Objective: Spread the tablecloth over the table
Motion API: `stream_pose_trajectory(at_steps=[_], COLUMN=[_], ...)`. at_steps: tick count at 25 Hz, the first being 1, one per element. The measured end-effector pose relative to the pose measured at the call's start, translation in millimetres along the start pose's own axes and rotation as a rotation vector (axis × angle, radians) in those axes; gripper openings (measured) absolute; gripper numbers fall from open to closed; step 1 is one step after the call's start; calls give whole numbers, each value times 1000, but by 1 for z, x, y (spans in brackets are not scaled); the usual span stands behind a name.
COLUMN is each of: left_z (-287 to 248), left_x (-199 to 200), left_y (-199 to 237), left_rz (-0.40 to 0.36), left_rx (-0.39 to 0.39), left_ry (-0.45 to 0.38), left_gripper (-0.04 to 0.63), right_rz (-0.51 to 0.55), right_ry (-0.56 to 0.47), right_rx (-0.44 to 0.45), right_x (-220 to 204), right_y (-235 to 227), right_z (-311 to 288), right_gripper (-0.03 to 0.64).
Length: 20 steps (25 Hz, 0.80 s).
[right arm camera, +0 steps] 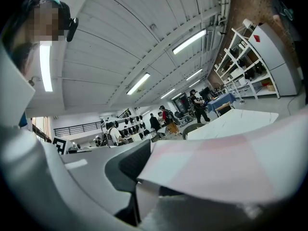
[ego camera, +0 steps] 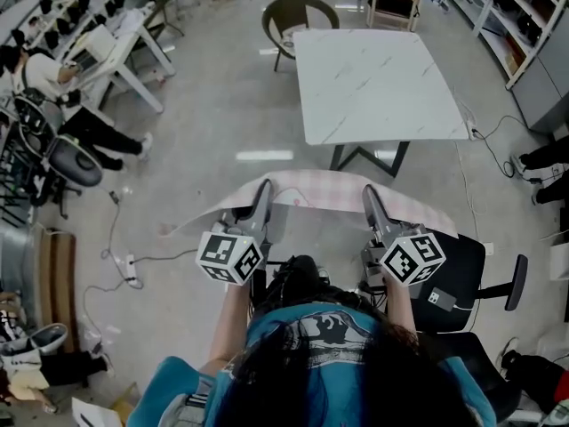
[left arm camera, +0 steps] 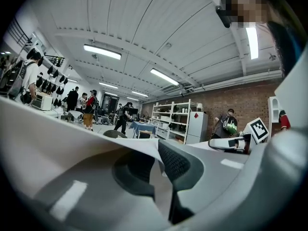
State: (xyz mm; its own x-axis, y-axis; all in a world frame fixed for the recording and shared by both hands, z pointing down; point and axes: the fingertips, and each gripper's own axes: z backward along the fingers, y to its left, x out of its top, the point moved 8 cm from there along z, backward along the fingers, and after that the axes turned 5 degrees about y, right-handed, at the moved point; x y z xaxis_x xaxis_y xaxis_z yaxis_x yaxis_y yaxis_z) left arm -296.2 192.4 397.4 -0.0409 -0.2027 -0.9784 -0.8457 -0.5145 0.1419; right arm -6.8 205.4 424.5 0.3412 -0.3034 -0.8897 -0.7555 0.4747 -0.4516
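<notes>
The left gripper (ego camera: pixel 263 189) had its jaws closed tight on one edge of the tablecloth (ego camera: pixel 329 189), with a thin fold of the fabric pinched between the pads. The right gripper (ego camera: pixel 369 194) clamped the same edge in the same way. The pink checked tablecloth was stretched between the two grippers. Its loose ends hung down towards eight o'clock of the left gripper and four o'clock of the right one.

The table (ego camera: pixel 373 83) stood at twelve o'clock from the grippers, well apart from them, and its white top was bare. A chair (ego camera: pixel 298 16) stood at its far side, at about eleven o'clock.

I judge that the step in hand was carrying the tablecloth to the table, so the spreading was not yet begun. The next move calls for holding both grips firm, bringing the cloth above the near edge and keeping it taut.
</notes>
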Motion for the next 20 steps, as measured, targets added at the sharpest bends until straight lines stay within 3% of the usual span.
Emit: stream_pose_trajectory(at_steps=[8, 20], left_z=[-35, -141], left_x=[28, 85], left_y=[-14, 3], left_rz=[-79, -187], left_rx=[-61, -194], left_ry=[-23, -105], left_gripper=[51, 54], right_rz=[51, 139], right_ry=[-62, -161], right_rx=[-4, -70], right_x=[35, 111], right_y=[-22, -69], right_z=[2, -40], right_gripper=[49, 48])
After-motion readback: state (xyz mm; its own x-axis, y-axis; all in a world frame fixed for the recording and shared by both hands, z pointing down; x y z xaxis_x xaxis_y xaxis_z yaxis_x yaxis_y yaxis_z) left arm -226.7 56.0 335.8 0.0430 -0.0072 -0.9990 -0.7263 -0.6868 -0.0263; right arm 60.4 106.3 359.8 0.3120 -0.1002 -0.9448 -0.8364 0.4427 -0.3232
